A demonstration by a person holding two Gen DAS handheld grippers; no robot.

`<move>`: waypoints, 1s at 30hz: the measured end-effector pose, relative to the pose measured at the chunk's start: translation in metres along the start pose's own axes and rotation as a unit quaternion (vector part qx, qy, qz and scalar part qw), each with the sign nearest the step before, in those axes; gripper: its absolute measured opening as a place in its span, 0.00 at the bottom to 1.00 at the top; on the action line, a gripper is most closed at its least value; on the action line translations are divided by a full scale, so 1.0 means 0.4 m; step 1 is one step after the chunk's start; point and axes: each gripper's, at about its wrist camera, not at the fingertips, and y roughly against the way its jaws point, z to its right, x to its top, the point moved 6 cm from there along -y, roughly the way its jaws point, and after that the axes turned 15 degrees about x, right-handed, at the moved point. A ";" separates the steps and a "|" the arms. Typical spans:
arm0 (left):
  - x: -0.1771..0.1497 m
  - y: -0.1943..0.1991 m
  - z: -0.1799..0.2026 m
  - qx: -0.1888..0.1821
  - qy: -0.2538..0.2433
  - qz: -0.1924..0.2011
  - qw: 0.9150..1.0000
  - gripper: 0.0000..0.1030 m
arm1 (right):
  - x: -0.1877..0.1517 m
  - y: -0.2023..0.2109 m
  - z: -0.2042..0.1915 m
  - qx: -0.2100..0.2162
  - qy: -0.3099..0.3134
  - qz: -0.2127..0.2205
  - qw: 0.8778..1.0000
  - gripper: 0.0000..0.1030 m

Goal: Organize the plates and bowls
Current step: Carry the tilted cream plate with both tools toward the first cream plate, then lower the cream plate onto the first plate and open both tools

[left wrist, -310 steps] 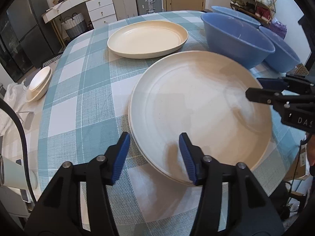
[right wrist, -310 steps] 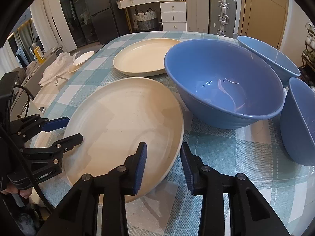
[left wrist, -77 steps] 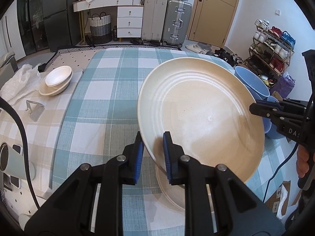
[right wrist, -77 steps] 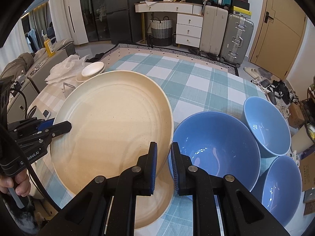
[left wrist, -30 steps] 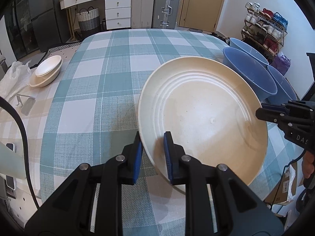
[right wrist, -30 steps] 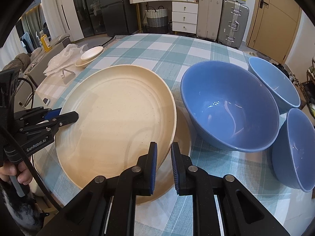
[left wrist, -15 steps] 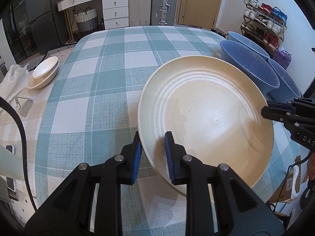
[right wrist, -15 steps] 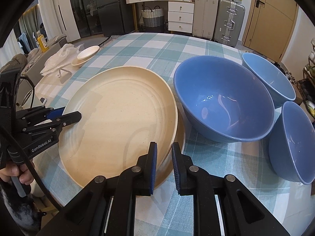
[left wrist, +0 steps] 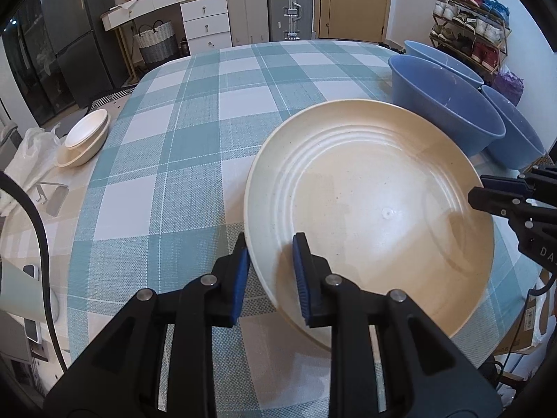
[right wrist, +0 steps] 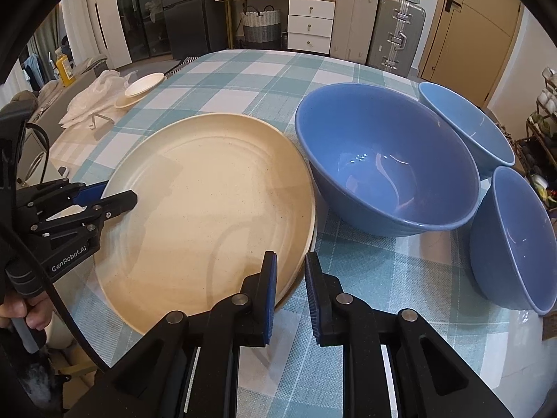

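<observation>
Left wrist view had the left tongs [left wrist: 269, 268] clamped on the near rim of the cream plate [left wrist: 365, 202], and across it the right tongs [right wrist: 290, 285] pinched the opposite rim. Two grips, likely because a dish that wide would tip from one edge. The plate sat low and almost flat on the checked table [left wrist: 174, 160], just beside the big blue bowl [right wrist: 386, 160], resting on a second plate [right wrist: 302, 265] whose edge peeked out beneath. A couple of seconds back it had hung tilted in the air. Now it was down and stacked, and letting go looked like the next move.
</observation>
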 end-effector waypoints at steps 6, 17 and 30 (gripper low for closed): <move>-0.005 -0.011 0.006 0.003 -0.004 -0.004 1.000 0.21 | -0.007 -0.009 -0.005 -0.008 0.014 -0.001 1.000 0.20; -0.007 -0.016 0.017 0.007 -0.007 -0.005 1.000 0.27 | -0.018 -0.013 0.006 0.001 0.010 -0.003 1.000 0.21; 0.010 0.019 -0.024 -0.047 0.046 -0.012 0.998 0.71 | -0.011 0.029 -0.003 0.040 0.005 0.022 0.999 0.49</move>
